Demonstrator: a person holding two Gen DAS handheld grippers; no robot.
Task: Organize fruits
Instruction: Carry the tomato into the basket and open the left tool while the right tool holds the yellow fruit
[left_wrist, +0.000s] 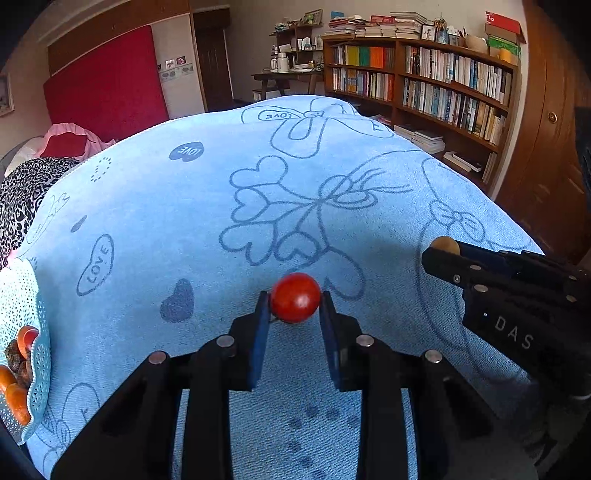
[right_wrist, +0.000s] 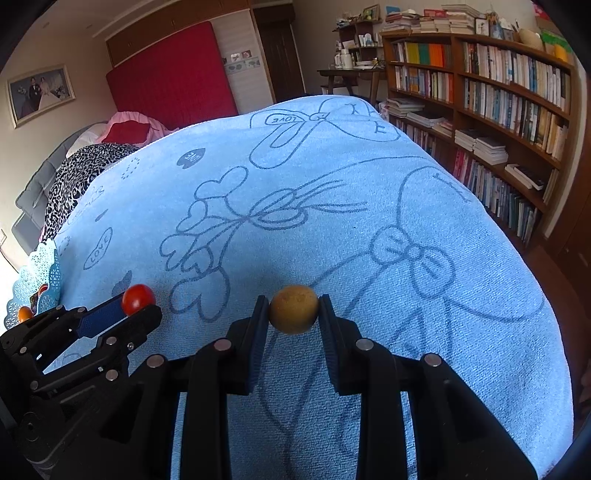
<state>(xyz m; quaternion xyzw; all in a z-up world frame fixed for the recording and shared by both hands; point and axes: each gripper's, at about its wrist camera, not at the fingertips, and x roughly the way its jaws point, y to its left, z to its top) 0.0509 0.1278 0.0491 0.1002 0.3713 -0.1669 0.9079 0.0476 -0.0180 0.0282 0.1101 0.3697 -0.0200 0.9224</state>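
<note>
Above the blue towel (left_wrist: 184, 206), our left tongs (left_wrist: 295, 299) pinch a red tomato (left_wrist: 295, 297), right tongs (right_wrist: 293, 310) a brown fruit (right_wrist: 293, 309); we should carry both gently to the lattice basket (left_wrist: 26, 310) without squeezing harder.

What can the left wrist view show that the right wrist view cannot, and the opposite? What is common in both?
Only the left wrist view shows the lettering on the right gripper's body. Only the right wrist view shows the framed picture on the wall. Both show the red fruit in the left gripper, the yellow-brown fruit in the right one, the blue towel, the pale blue basket and the bookshelf.
</note>
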